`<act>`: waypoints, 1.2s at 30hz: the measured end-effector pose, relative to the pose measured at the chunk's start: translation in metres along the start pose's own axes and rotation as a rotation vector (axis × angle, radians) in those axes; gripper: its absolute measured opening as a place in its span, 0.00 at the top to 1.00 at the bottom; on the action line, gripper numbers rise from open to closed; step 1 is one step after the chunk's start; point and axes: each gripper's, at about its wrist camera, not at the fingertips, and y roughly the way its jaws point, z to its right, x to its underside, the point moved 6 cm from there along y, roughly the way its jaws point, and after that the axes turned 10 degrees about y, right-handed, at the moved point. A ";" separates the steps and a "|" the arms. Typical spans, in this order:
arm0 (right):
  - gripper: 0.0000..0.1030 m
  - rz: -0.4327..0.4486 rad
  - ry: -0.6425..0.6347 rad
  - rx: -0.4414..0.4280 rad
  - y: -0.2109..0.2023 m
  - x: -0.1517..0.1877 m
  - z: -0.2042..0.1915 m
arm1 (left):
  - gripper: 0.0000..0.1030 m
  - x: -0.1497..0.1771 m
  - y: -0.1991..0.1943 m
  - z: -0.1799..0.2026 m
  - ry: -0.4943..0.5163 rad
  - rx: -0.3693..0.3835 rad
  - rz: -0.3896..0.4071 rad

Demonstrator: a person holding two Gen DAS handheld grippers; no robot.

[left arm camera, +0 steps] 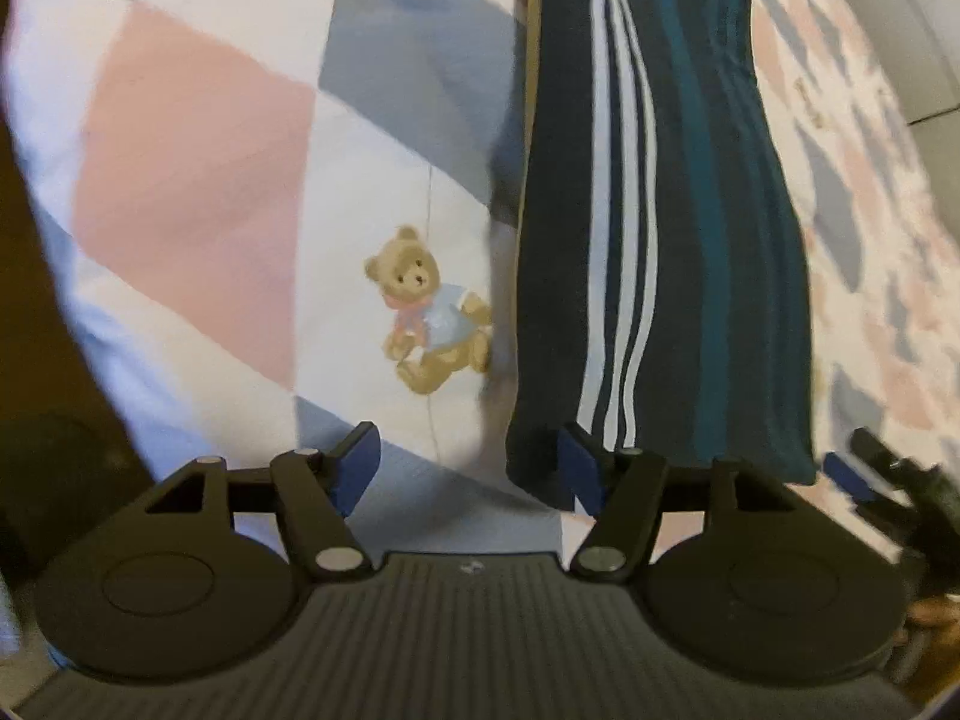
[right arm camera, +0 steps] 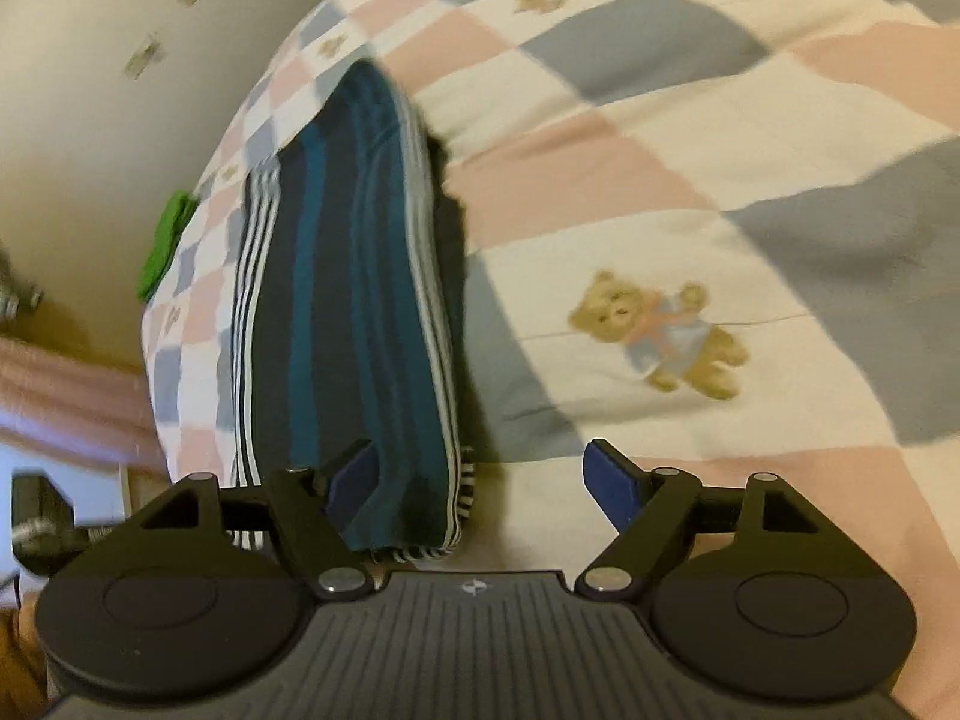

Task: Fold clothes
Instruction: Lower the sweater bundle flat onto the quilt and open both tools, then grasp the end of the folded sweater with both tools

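Note:
A dark navy garment with teal bands and white stripes (left arm camera: 654,228) lies folded into a long narrow strip on the checked bed cover (left arm camera: 198,180). My left gripper (left arm camera: 468,468) is open; its near end of the strip lies by the right finger, the left finger over bare cover. In the right wrist view the same garment (right arm camera: 354,312) runs away from me. My right gripper (right arm camera: 486,486) is open, with the garment's near end by its left finger (right arm camera: 354,480). The other gripper shows at the left wrist view's right edge (left arm camera: 870,474).
The bed cover has pink, blue-grey and white squares with teddy bear prints (right arm camera: 660,336). A green cloth (right arm camera: 165,246) lies at the bed's far edge by a pale wall (right arm camera: 108,120). Pink fabric (right arm camera: 60,396) and furniture sit at the lower left.

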 end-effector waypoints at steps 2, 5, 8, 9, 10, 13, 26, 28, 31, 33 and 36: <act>0.24 0.014 -0.007 0.014 -0.004 0.007 -0.011 | 0.34 -0.001 -0.012 0.019 0.050 -0.047 0.024; 0.24 0.036 -0.016 0.034 -0.009 0.018 -0.027 | 0.31 0.010 -0.035 0.029 0.130 -0.091 0.058; 0.24 0.051 -0.037 0.049 -0.012 0.028 -0.042 | 0.31 0.015 -0.040 0.056 0.193 -0.139 0.076; 0.24 0.048 -0.045 0.047 -0.013 0.032 -0.045 | 0.31 0.016 -0.039 0.062 0.207 -0.151 0.078; 0.24 0.045 -0.054 0.040 -0.014 0.033 -0.048 | 0.31 0.018 -0.041 0.062 0.215 -0.153 0.079; 0.24 0.052 -0.076 0.030 -0.017 0.034 -0.057 | 0.31 0.025 -0.048 0.062 0.225 -0.152 0.083; 0.24 0.081 -0.262 0.017 -0.036 0.043 -0.086 | 0.30 0.034 -0.054 0.067 0.256 -0.130 0.117; 0.24 0.085 -0.318 0.032 -0.035 0.046 -0.088 | 0.29 0.039 -0.051 0.071 0.374 -0.147 0.173; 0.24 0.103 -0.505 0.103 -0.031 0.057 -0.091 | 0.19 0.059 -0.041 0.081 0.705 -0.305 0.284; 0.20 0.117 -0.746 0.188 -0.023 0.074 -0.092 | 0.19 0.077 -0.024 0.085 0.933 -0.408 0.312; 0.18 0.140 -1.154 0.314 0.000 0.112 -0.077 | 0.19 0.101 0.003 0.090 1.250 -0.542 0.363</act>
